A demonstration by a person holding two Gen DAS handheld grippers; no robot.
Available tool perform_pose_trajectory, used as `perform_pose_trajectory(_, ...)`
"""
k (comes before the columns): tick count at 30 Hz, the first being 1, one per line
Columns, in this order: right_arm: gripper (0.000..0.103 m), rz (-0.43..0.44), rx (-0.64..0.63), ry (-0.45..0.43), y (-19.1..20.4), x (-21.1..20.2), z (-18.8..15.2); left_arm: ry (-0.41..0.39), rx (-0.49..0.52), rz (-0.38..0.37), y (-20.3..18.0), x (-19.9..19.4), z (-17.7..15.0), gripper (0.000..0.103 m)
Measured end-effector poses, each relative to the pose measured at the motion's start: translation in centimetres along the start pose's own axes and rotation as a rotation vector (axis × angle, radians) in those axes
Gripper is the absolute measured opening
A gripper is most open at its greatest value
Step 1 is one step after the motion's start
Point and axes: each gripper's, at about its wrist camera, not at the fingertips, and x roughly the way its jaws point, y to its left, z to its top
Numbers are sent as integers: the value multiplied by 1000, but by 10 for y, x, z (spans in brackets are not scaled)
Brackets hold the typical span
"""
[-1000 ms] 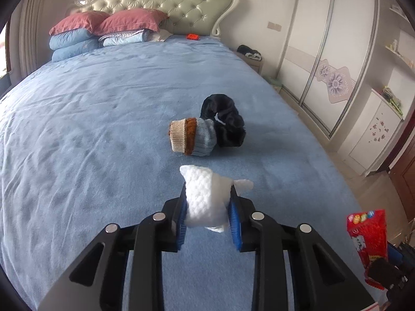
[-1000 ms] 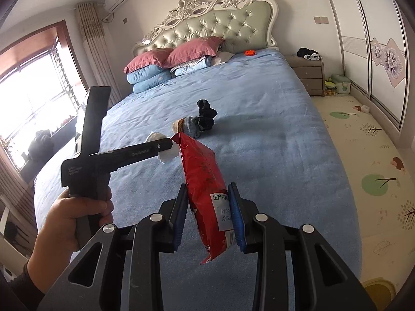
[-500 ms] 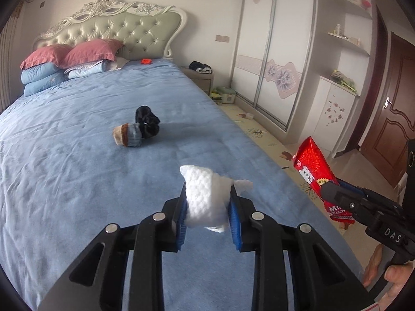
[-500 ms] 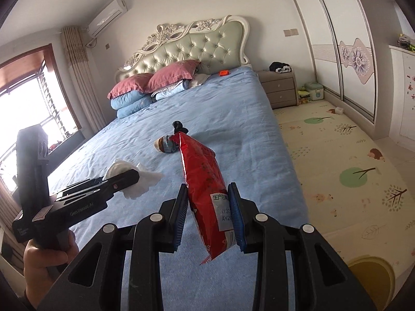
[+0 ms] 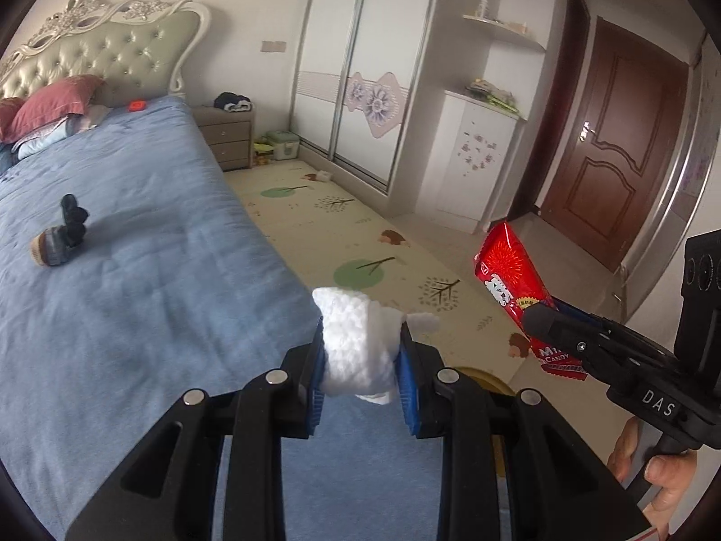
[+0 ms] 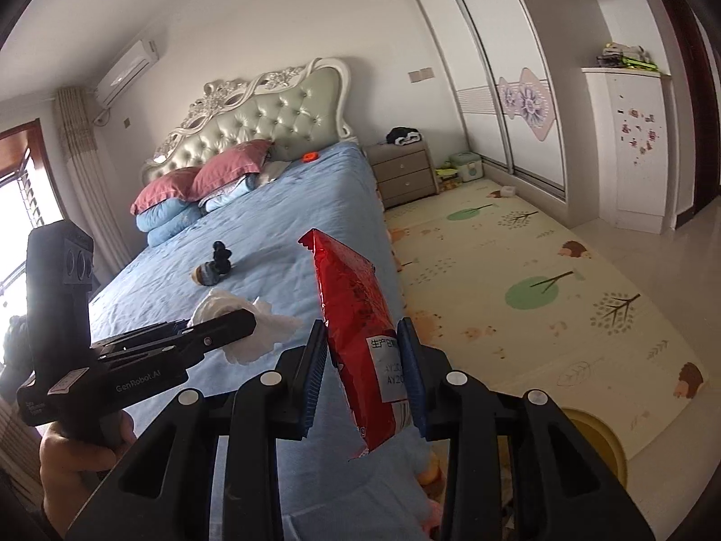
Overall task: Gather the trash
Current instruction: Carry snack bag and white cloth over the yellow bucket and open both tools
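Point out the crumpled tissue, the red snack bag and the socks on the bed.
crumpled tissue (image 5: pixel 358 351), left wrist view, its pinched middle.
red snack bag (image 6: pixel 360 311), right wrist view, its red front.
socks (image 5: pixel 61 236), left wrist view, the bundle's middle.

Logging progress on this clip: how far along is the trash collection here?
Pickup looks done: the left gripper is shut on a crumpled white tissue, the right gripper on a red snack wrapper. Both are held in the air. Left: dropping them somewhere; no bin is clearly identifiable. The socks on the bed look like laundry, not trash.

White tissue (image 5: pixel 358 347); red wrapper (image 6: pixel 360 324); blue bedspread (image 5: pixel 135 293).
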Motion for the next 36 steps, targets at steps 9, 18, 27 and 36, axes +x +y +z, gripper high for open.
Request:
perform_pose_trajectory(9, 33, -143, 87, 39, -78, -42, -33, 123, 98, -151, -84, 61, -10, 28)
perform_pose_trajectory(18, 33, -245, 203, 102, -141, -58, -71, 305, 96, -230, -118, 133, -18, 28)
perform_pose_trajectory(27, 76, -312, 259, 171, -167, -38, -78, 408, 84, -184, -130, 176, -19, 95)
perform_pose_trajectory(36, 73, -324, 299, 213, -179, -37, -103, 417, 69, -161, -124, 180, -26, 95)
